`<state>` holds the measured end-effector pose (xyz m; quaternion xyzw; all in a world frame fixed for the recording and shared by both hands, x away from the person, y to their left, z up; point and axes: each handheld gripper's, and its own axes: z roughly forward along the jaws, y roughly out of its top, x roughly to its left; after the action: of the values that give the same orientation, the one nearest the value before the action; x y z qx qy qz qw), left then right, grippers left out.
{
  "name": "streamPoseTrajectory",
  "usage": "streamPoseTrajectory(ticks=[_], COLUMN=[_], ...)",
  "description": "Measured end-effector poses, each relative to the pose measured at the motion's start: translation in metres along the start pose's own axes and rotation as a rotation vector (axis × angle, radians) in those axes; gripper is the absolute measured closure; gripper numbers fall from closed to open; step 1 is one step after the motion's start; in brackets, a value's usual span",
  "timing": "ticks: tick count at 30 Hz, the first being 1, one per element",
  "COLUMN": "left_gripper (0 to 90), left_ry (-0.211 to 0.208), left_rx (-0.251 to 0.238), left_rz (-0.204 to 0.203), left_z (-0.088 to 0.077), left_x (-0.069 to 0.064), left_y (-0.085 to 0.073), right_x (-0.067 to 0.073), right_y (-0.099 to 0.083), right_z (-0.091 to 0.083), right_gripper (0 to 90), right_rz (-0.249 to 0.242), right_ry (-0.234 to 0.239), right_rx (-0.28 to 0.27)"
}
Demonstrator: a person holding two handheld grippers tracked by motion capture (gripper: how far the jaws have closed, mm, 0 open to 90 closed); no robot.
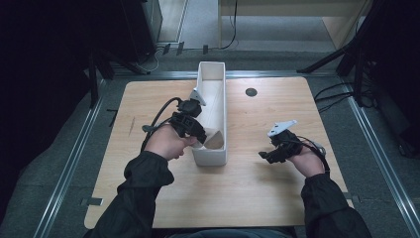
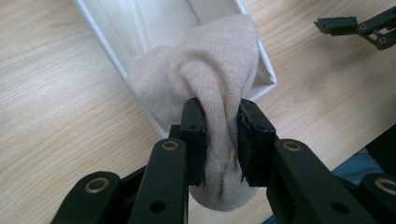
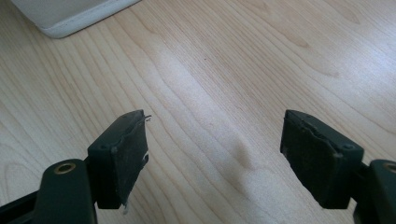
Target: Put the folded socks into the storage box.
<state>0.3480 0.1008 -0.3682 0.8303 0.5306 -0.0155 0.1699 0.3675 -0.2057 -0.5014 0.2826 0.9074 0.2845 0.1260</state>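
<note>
A beige knitted sock [image 2: 210, 79] is pinched between the pads of my left gripper [image 2: 222, 116]. Its bunched end lies over the near end of a long white box [image 2: 116, 46]. In the high view the left gripper [image 1: 200, 141] sits at the box's [image 1: 212, 74] near left corner, with the sock [image 1: 214, 138] inside that end. My right gripper [image 1: 265, 156] hovers over bare table to the right of the box. Its jaws stand wide apart with nothing between them [image 3: 215, 154]. The box's corner [image 3: 70, 14] shows at the top left of the right gripper view.
The light wooden table [image 1: 257, 198] has a small dark round grommet [image 1: 251, 92] right of the box. Metal rails [image 1: 74, 158] run along the table's sides, and cables [image 1: 341, 94] lie on the floor beyond the far and right edges.
</note>
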Motion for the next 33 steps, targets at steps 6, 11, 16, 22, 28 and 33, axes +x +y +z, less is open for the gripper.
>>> streamPoseTrajectory(ticks=[6,11,16,22,28,33], left_gripper=[73.7,73.4,72.8,71.0,67.7,65.3], left_ry=[-0.01,0.012,0.042,0.063,0.067,0.058], left_rx=[0.011,-0.033,-0.07,-0.089,-0.1,-0.101], left_rz=[-0.036,-0.056,-0.074,-0.097,-0.12,-0.121], left_z=[0.026,0.046,0.06,0.078,0.09,0.092], left_x=[0.008,0.011,0.013,0.017,0.022,0.021], left_y=[0.009,0.019,0.027,0.034,0.037,0.039], right_x=[0.0,-0.001,-0.001,-0.001,-0.001,-0.001], right_y=[0.0,0.0,0.0,0.0,0.0,0.0], right_z=[0.0,0.001,0.0,0.0,0.0,0.0], right_gripper=[23.1,23.0,23.1,23.1,23.1,23.1], right_rz=[-0.004,-0.005,-0.006,-0.005,-0.004,-0.005], right_ry=[-0.003,-0.004,-0.005,0.0,-0.001,0.001], right_rx=[-0.009,-0.009,-0.009,-0.009,-0.006,-0.004])
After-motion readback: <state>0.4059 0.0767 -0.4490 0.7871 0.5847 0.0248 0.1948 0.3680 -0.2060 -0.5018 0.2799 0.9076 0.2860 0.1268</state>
